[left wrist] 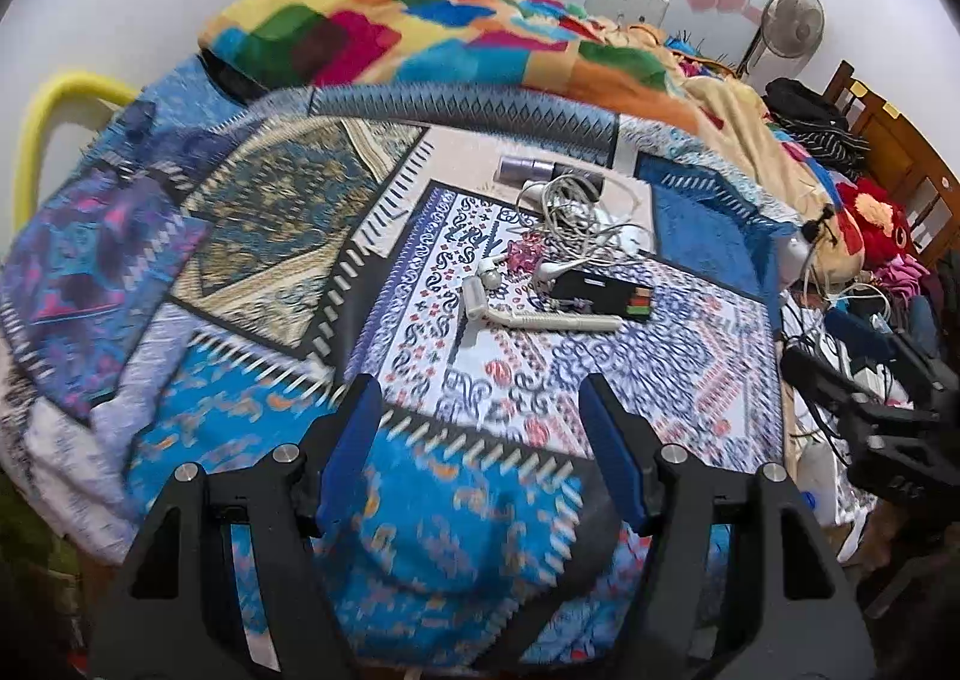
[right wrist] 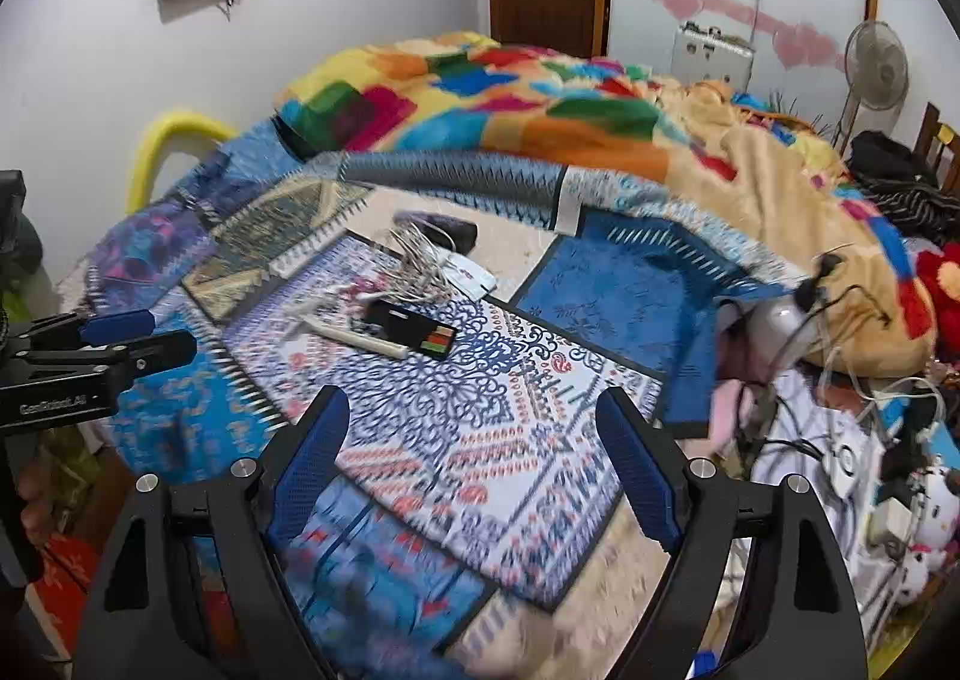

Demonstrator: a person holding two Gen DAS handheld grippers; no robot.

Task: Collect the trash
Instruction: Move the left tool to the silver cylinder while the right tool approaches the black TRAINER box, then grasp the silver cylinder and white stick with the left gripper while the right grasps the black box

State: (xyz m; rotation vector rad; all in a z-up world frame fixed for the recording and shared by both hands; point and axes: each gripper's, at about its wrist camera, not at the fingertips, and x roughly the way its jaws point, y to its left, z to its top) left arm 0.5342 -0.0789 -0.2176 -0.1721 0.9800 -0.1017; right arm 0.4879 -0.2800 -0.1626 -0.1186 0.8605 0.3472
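Trash, a small crinkled pink wrapper (left wrist: 528, 254) beside tangled white cables (left wrist: 576, 218) far on the patterned patchwork bedspread (left wrist: 600, 380), looks unreached in this approach step; left gripper (left wrist: 480, 398) and right gripper (right wrist: 474, 410), both wide and empty, must next close in

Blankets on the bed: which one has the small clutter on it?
The blue-and-white patchwork blanket, spread flat in front; the multicoloured blanket is heaped behind it.

Blue-patterned bedspread (left wrist: 600, 380), seemingly patchwork
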